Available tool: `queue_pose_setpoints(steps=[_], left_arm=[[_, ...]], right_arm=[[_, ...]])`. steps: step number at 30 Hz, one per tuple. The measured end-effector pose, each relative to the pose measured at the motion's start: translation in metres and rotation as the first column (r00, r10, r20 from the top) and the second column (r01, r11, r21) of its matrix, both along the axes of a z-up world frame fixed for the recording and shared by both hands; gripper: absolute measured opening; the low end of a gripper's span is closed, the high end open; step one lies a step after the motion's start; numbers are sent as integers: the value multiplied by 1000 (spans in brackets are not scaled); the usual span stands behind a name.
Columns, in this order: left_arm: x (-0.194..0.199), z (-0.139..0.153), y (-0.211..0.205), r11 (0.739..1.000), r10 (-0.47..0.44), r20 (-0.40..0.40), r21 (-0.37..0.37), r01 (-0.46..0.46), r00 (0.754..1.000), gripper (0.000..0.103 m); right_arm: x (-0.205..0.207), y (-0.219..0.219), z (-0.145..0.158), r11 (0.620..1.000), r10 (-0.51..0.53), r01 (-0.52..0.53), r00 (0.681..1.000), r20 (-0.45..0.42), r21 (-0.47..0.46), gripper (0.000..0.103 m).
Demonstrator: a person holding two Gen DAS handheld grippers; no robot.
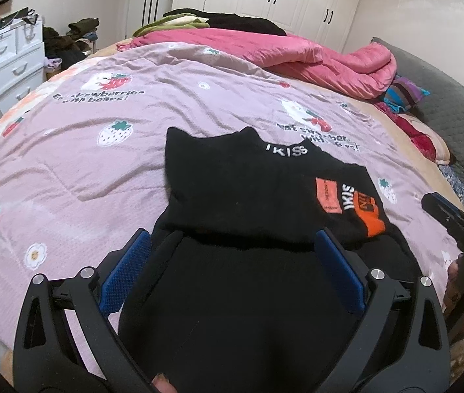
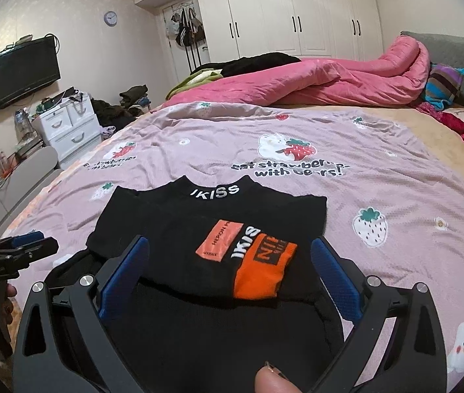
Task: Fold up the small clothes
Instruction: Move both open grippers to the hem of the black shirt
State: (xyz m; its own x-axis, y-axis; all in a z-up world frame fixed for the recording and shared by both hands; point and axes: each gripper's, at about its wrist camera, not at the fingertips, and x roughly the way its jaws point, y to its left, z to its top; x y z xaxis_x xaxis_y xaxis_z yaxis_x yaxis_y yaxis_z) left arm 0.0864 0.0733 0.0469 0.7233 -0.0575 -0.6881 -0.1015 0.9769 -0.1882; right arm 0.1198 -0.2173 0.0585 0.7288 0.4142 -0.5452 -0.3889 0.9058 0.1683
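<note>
Black sweater (image 2: 205,226) between both parted grippers (image 1: 232,262) (image 2: 228,271)

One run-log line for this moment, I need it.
left gripper: open, over sweater | right gripper: open, over sweater | sweater: black, partly folded on bed | nothing gripped

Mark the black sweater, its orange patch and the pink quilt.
black sweater (image 2: 173,209): right wrist view, upper chest below the collar.
orange patch (image 2: 219,238): right wrist view, patch centre.
pink quilt (image 1: 297,52): left wrist view, folded middle.
</note>
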Motion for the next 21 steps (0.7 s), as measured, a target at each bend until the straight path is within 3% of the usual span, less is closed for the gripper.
queue_pose_setpoints(steps=[21], left_arm=[[-40, -26, 31, 999, 54, -69, 6, -54, 996, 94]], right_arm=[[-40, -10, -16, 1000, -18, 18, 999, -47, -12, 99]])
